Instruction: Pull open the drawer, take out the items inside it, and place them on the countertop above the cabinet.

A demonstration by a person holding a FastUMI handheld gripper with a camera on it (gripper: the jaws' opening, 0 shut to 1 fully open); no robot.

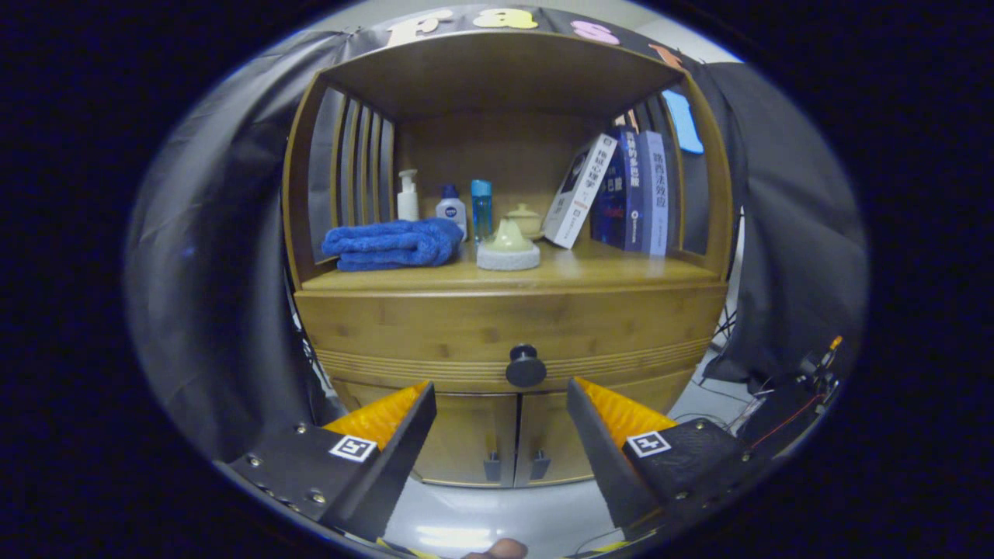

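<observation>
Claw (501, 388) released, short of the closed drawer (509, 330); towel (392, 243) and 3 bottles (449, 206) sit above.

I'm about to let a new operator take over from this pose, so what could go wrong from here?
The gripper has its jaws open, with the drawer's round knob just beyond them; a round knob may slip out of a loose pinch. The countertop already carries a blue towel, bottles, a ceramic piece and leaning books, so items placed there could knock them.
</observation>
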